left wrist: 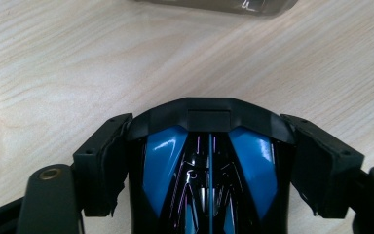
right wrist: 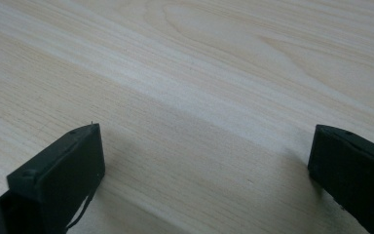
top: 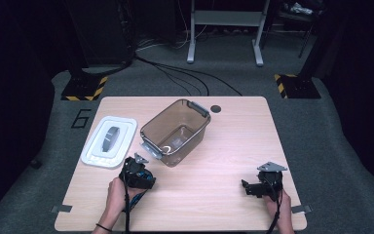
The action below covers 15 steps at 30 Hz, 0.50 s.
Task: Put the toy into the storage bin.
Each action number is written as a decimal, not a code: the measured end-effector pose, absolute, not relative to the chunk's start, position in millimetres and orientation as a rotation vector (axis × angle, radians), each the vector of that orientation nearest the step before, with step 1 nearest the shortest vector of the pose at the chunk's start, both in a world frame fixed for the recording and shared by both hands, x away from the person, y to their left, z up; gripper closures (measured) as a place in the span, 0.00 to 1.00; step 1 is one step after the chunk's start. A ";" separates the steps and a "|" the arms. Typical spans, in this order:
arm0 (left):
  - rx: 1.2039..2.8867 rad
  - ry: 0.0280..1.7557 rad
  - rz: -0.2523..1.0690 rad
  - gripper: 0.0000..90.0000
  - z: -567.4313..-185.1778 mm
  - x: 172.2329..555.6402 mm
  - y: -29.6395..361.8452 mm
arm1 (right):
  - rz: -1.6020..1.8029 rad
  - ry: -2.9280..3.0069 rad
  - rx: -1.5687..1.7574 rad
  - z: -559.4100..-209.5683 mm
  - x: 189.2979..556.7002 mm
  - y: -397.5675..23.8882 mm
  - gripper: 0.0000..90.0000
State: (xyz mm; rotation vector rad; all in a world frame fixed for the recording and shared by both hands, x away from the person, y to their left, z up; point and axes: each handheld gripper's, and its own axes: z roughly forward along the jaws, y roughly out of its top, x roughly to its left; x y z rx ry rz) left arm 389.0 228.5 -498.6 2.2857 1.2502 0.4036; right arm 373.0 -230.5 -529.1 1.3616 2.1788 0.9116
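Left gripper jaws pinching black-and-blue toy car, low over desk, just beside brown transparent bin. Right gripper jaws spread, nothing between. White lid left of bin.

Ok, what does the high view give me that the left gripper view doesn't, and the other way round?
The high view adds the layout: the open clear bin, the white lid to its left, and the right hand-held gripper, jaws open, on the table. The left gripper view adds the grip: the left hand-held gripper has its pads against both sides of a black and blue object. Both share the table, that object and the bin's near edge.
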 end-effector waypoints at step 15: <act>2.199 1.222 0.423 0.28 -486.7 378.3 239.3 | 0.912 2.179 1.361 -529.1 373.0 -230.5 0.00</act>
